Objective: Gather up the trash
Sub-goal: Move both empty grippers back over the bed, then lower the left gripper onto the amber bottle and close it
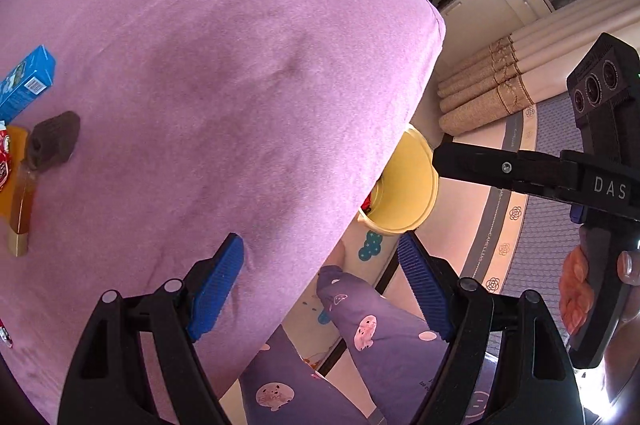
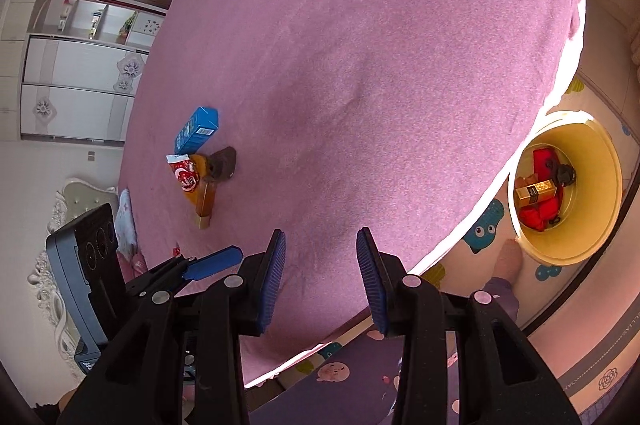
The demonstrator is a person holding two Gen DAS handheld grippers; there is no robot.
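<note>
Trash lies together on the pink bed cover (image 2: 380, 65): a blue carton (image 2: 196, 129), a red packet (image 2: 185, 177), a dark brown knitted piece (image 2: 222, 163) and an amber bottle (image 2: 205, 201). The left wrist view has them at its left edge: blue carton (image 1: 28, 81), brown piece (image 1: 54, 141), amber bottle (image 1: 22, 209). A yellow bin (image 2: 600, 165) on the floor holds a red item (image 2: 540, 213) and a gold box (image 2: 536, 191). My right gripper (image 2: 322, 281) is open and empty above the cover's near edge. My left gripper (image 1: 322, 287) is wide open and empty over the bed's edge.
The yellow bin (image 1: 412, 181) stands by the bed's corner, partly hidden under the cover. A person's leg in purple patterned trousers (image 1: 372, 329) is beside the bed. Rolled mats (image 1: 480, 93) lie on the floor. Cabinets (image 2: 76, 73) stand beyond the bed.
</note>
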